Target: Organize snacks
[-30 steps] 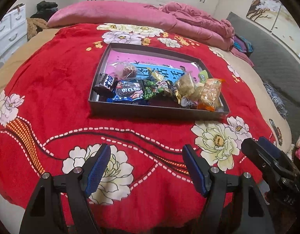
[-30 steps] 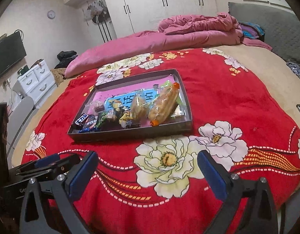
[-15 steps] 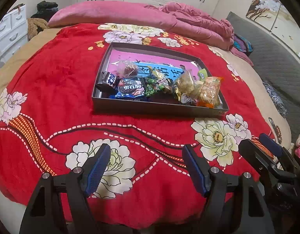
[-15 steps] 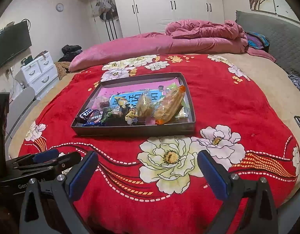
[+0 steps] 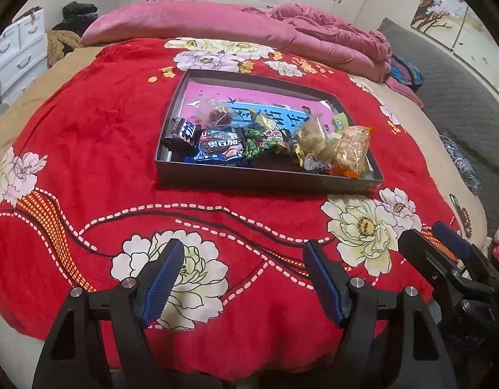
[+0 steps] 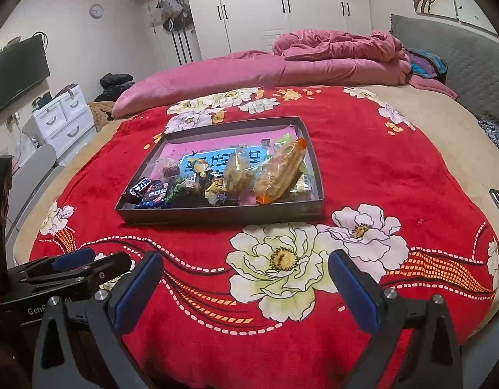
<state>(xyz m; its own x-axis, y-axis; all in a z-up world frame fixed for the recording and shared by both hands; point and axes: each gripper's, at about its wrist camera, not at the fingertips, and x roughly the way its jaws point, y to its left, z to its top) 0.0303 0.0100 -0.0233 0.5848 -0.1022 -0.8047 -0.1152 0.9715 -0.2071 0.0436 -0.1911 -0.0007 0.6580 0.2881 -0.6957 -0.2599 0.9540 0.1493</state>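
A shallow dark tray (image 5: 265, 180) (image 6: 223, 215) with a pink bottom lies on a red flowered blanket (image 5: 87, 149) on the bed. Several wrapped snacks are piled along its near side: a black chocolate bar (image 5: 181, 133), a blue biscuit pack (image 5: 221, 145), a green pack (image 5: 255, 144), and an orange-ended clear bag (image 5: 350, 150) (image 6: 278, 171). My left gripper (image 5: 243, 275) hovers open over the blanket's near edge, well short of the tray, with nothing between its fingers. My right gripper (image 6: 246, 283) is open and empty too, beside the left one.
A pink quilt (image 6: 281, 68) is bunched at the far end of the bed. White drawers (image 6: 64, 116) and a wall-mounted screen (image 6: 16, 71) stand to the left, and wardrobes (image 6: 281, 9) line the back wall. A grey padded headboard (image 6: 460, 52) runs along the right.
Both views have drawn back and tilted a little, so the tray sits slightly farther off. Both grippers stay open and empty.
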